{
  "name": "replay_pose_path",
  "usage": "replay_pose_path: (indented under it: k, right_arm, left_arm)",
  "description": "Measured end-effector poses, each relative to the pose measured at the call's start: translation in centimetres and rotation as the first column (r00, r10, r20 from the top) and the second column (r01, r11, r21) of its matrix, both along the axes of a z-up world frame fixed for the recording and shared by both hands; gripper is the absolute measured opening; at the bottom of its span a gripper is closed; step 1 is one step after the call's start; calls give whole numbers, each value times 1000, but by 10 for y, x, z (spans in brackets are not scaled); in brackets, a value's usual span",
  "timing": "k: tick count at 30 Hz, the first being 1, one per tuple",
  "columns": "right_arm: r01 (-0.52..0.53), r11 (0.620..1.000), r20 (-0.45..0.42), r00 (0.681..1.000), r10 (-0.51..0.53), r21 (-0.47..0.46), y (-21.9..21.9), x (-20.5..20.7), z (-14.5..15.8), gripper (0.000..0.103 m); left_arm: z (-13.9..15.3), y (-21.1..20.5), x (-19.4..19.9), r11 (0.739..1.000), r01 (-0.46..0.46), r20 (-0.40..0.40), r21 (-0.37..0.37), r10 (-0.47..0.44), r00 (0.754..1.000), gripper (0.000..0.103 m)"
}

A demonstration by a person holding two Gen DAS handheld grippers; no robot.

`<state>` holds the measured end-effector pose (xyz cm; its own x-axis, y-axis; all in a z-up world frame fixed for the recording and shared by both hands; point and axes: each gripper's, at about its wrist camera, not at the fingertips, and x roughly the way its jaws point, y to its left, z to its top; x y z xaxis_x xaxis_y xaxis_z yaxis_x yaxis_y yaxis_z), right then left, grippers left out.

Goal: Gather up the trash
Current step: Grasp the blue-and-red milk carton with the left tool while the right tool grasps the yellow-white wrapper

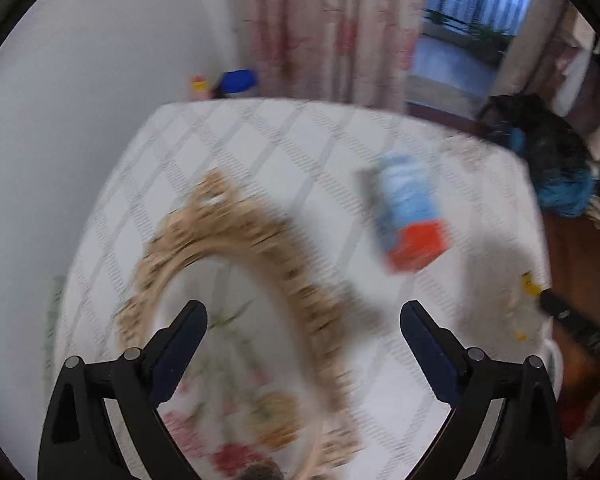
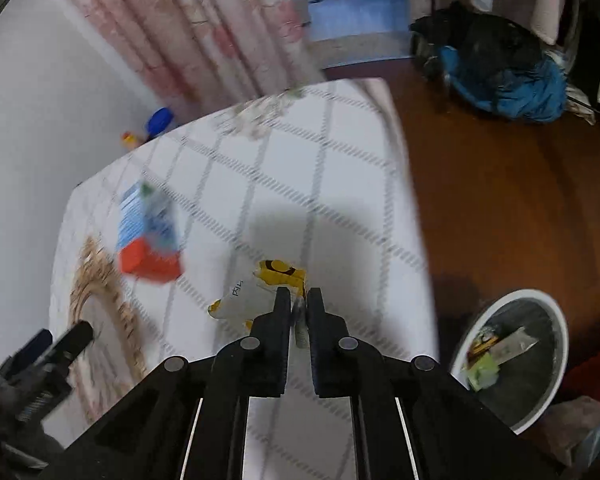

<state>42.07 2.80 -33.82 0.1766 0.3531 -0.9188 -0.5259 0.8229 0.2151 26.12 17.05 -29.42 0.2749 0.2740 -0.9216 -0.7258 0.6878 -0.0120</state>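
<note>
Wrapper: we see a white-and-yellow crumpled wrapper (image 2: 260,292) with black print, pinched at its near edge by the right gripper (image 2: 298,300); it hangs just over the table (image 2: 340,208), near the table's right edge.
Right gripper: fingers pressed nearly together on the wrapper's edge, only a thin sliver of material between them. From the left wrist view we catch just its dark tip and a yellow scrap at the table's far right edge.
Carton: a blue-and-white carton (image 1: 410,212) with an orange-red end lies on its side on the table, left of the wrapper and well apart from it. Blurred; we cannot read the print.
Left gripper: spread wide (image 1: 304,316), nothing between the fingers, hovering over the table's left side above the woven mat (image 1: 236,224).
Woven mat: a straw-coloured ring with a floral centre, on the table beside the carton. Heavy motion blur.
Table: covered in a white cloth with grey diamond lines.
Bin: a round white-rimmed bin (image 2: 540,360) stands on the brown floor just off the table's right edge; we note a green-yellow scrap and a flat grey piece inside.
Beyond the table: a pink floral curtain (image 2: 204,28) behind it, and a dark-and-blue heap of fabric (image 2: 500,76) on the floor to its far right.
</note>
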Motion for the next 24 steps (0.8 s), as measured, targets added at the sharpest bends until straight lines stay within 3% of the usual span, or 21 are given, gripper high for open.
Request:
replay_pose_path:
  k: [5, 11, 16, 24]
  right_arm:
    - [28, 999, 5, 1000, -27, -43, -4, 32, 0, 9]
    - [38, 998, -4, 999, -38, -49, -6, 44, -2, 9]
    - [36, 998, -3, 999, -37, -54, -6, 45, -4, 9]
    - [14, 999, 4, 1000, -14, -44, -4, 35, 5, 9]
  left_arm:
    - [-8, 7, 50, 998, 43, -9, -54, -44, 999, 98]
    - [-23, 8, 77, 995, 64, -8, -79, -65, 998, 95]
    - [-28, 11, 82, 994, 75, -20, -85, -77, 997, 34]
    - [-9, 5, 69, 993, 121, 9, 10, -121, 993, 29]
